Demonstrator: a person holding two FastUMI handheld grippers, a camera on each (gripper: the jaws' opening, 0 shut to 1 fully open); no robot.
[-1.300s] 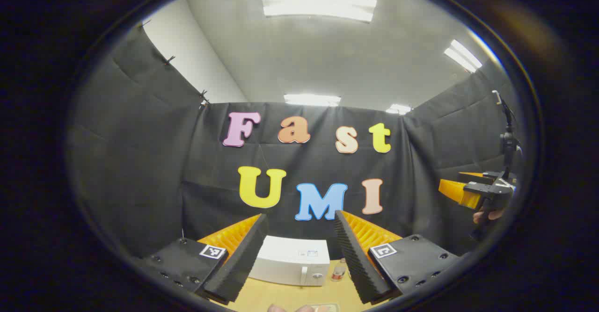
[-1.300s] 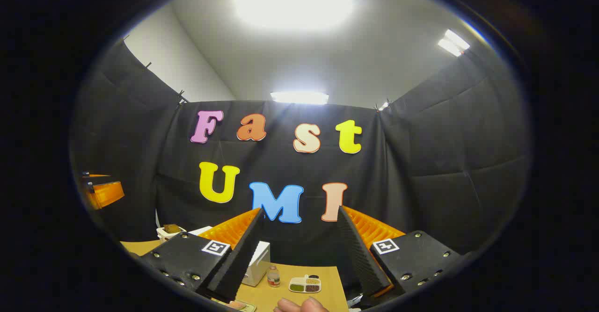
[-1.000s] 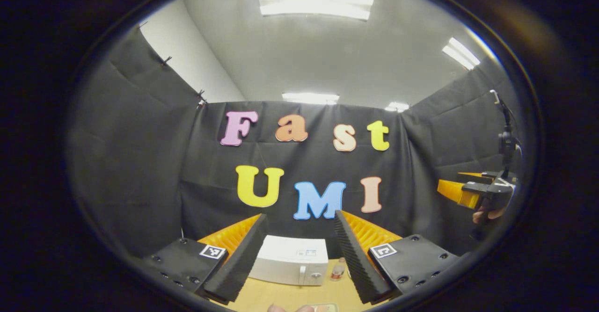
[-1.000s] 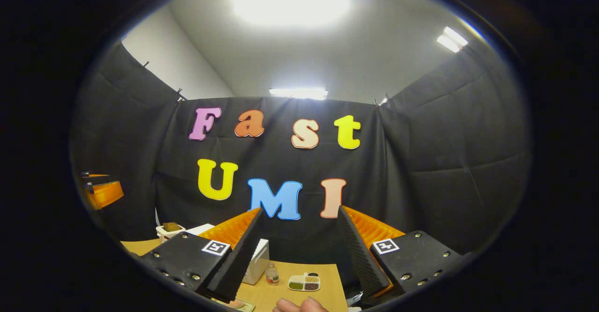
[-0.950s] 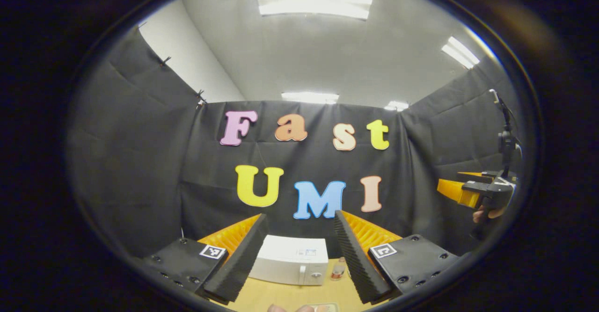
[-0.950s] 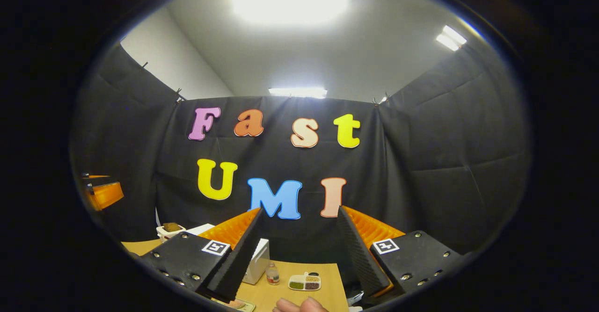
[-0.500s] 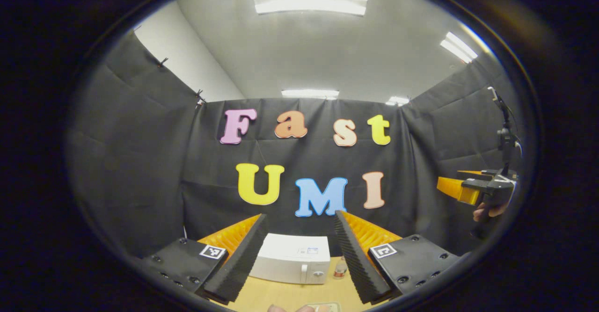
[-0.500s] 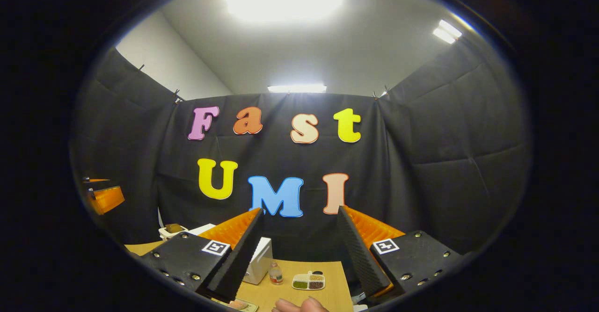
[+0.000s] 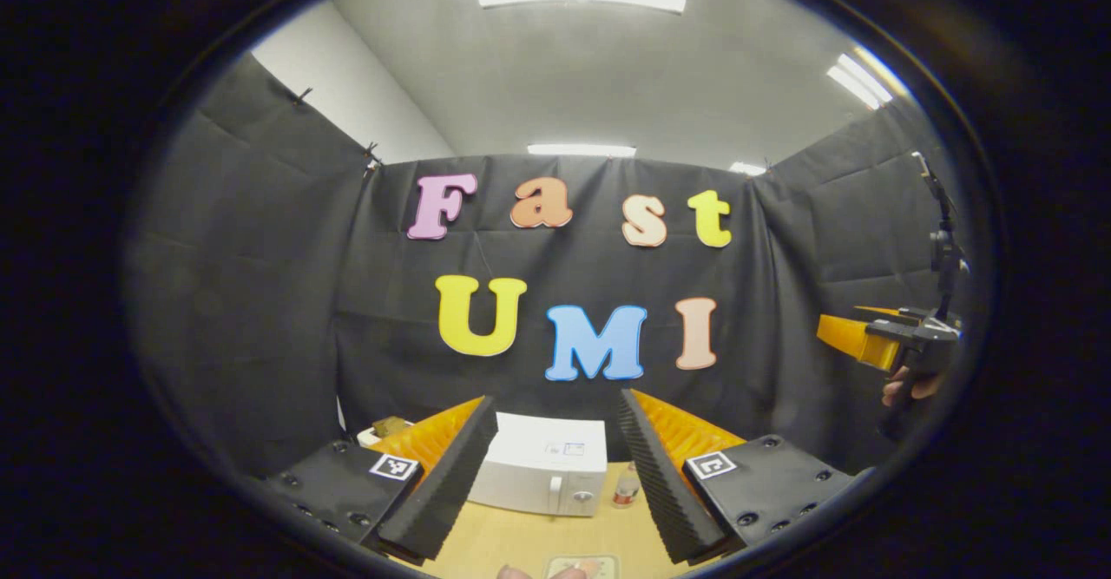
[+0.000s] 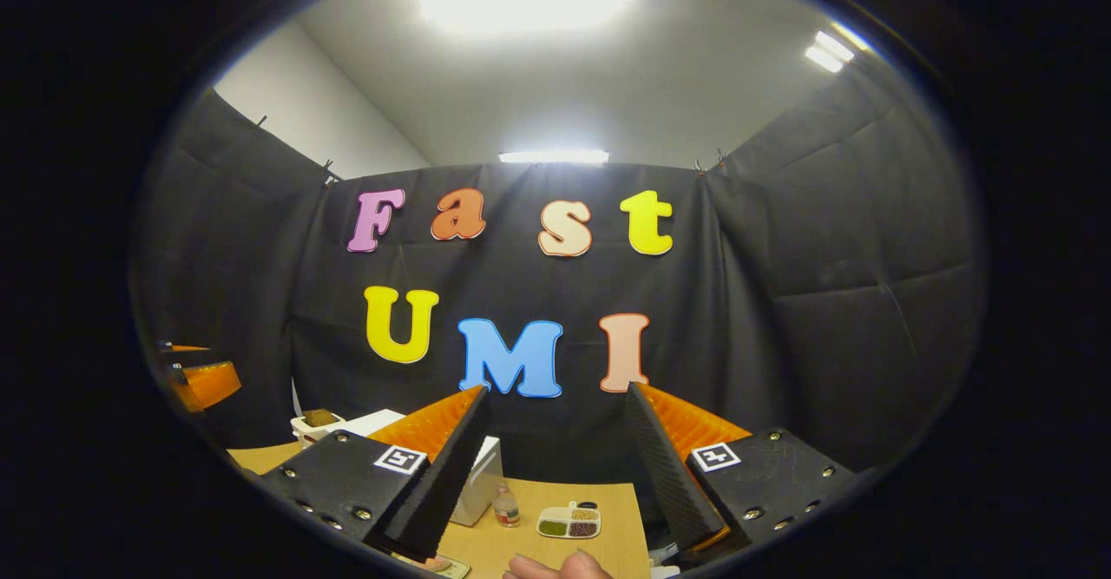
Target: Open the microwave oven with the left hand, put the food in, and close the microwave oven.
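Observation:
The white microwave oven [image 9: 545, 476] stands on the wooden table [image 9: 512, 544] with its door closed, framed between the open fingers of my left gripper [image 9: 555, 466], which is held high and well short of it. A small white bowl of brown food [image 10: 314, 424] sits left of the microwave oven [image 10: 480, 480] in the right gripper view. My right gripper [image 10: 555, 466] is open and empty, raised above the table [image 10: 555, 553]. The right gripper [image 9: 877, 340], with the hand holding it, also hangs at the right edge of the left gripper view.
A small bottle [image 10: 505, 506] stands just right of the microwave, and a divided white dish of grains [image 10: 568, 523] lies further right. Fingertips of a hand [image 10: 555, 567] show at the bottom edge. A card [image 9: 580, 566] lies on the table's near side.
Both grippers have tipped slightly downward, so the table and microwave show a little more. Both stay open and hold nothing.

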